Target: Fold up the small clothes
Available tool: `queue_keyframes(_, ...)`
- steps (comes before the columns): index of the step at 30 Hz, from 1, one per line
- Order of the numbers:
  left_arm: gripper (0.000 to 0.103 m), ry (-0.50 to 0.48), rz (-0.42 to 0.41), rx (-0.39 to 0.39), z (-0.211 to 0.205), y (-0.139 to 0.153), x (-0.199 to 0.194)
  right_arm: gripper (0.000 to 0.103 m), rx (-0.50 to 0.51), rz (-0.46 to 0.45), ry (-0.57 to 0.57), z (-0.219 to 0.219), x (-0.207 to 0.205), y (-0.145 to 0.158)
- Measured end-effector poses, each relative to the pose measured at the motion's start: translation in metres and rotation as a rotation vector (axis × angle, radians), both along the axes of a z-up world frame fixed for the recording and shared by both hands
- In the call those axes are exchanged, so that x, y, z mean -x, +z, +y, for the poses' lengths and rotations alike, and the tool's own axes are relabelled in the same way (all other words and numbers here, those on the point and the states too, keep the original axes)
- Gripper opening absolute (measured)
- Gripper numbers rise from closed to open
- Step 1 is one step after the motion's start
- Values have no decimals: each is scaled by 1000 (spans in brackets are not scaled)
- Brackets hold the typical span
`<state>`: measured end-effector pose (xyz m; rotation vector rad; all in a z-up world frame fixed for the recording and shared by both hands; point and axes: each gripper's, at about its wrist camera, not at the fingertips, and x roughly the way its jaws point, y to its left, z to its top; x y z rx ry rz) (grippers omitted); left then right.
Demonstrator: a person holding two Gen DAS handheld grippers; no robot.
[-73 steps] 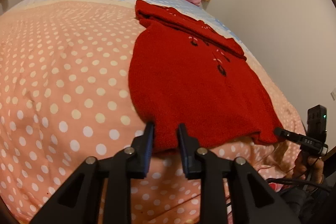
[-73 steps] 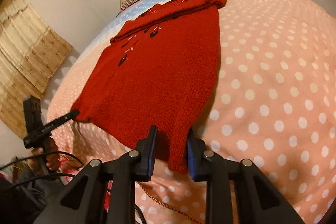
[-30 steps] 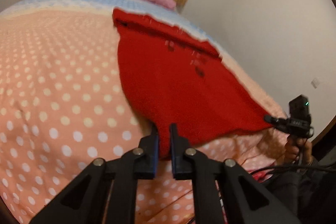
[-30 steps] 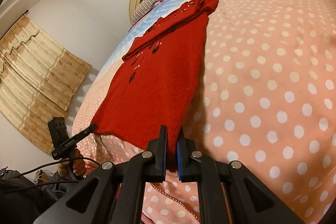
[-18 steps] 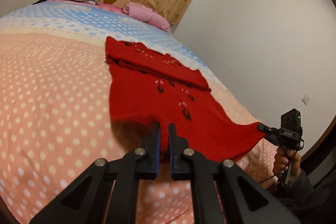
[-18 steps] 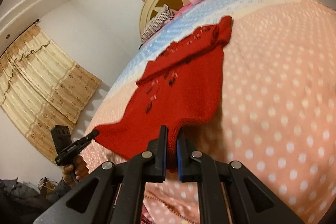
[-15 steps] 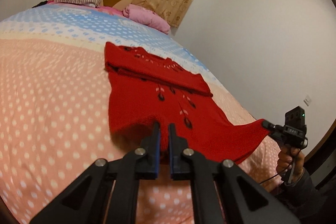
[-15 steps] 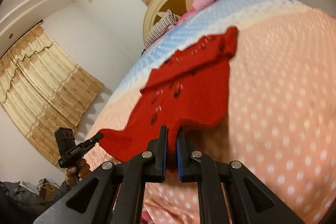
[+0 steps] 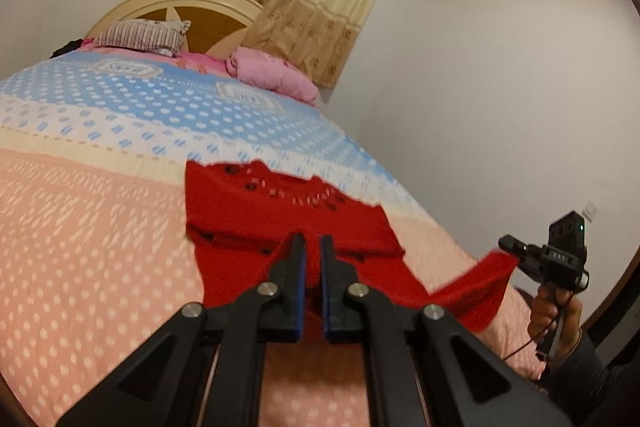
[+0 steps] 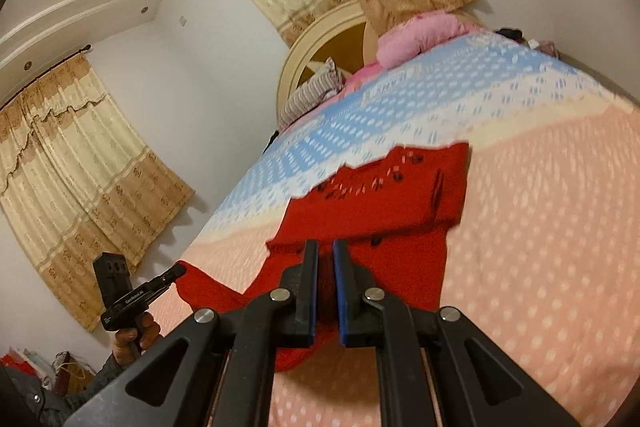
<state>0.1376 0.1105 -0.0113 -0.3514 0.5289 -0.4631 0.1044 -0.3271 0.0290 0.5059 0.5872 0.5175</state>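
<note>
Left to right, in the left wrist view. The bedspread (image 9: 80,247), peach with white dots near and blue-and-white far, carries the red knitted sweater (image 9: 280,203) on its right half. The far part of the garment lies flat, with a band already folded across its upper end. The left tool (image 9: 313,247) is clamped on the near hem, with red knit pinched between the blue pads and raised off the bed. At far right, the right tool (image 9: 508,247) grips the other hem corner, likewise lifted, and the hem hangs slack between the two.

Right wrist view. The left tool (image 10: 176,271) stands at near left with a red corner in its tip. The right tool (image 10: 325,255) is closed on the sweater (image 10: 380,195), with knit visible between its pads.

Progress, as judged: the upper fold appears done, and the bottom-to-top fold is under way with the hem airborne above the body. Remaining: carry the hem to the far folded band, lay it square, release, and smooth. Motion blur prevents confirmation of edge alignment.

Writing: panels on the blue zone of the bedspread carry lettering, too blurred to read. Small white lettering on the body of each tool, as seen from the other view, is illegible.
</note>
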Motion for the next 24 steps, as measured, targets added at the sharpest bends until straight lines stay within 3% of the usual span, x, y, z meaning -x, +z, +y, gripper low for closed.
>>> queue_keyframes(7, 5, 1, -7, 1, -9, 6, -35, 7, 5, -44, -7, -3, -30, 27)
queue_keyframes(13, 5, -5, 18, 17, -7, -6, -34, 11, 91, 125, 85, 11, -41, -1)
queue_keyframes(15, 5, -5, 22, 23, -5, -9, -33, 56, 113, 177, 128, 19, -31, -19)
queue_keyframes(16, 5, -4, 23, 24, -4, -9, -32, 88, 102, 208, 152, 22, -25, -30)
queue_keyframes(24, 5, -4, 18, 30, -2, -9, -29, 90, -83, 467, 231, 37, 26, -110)
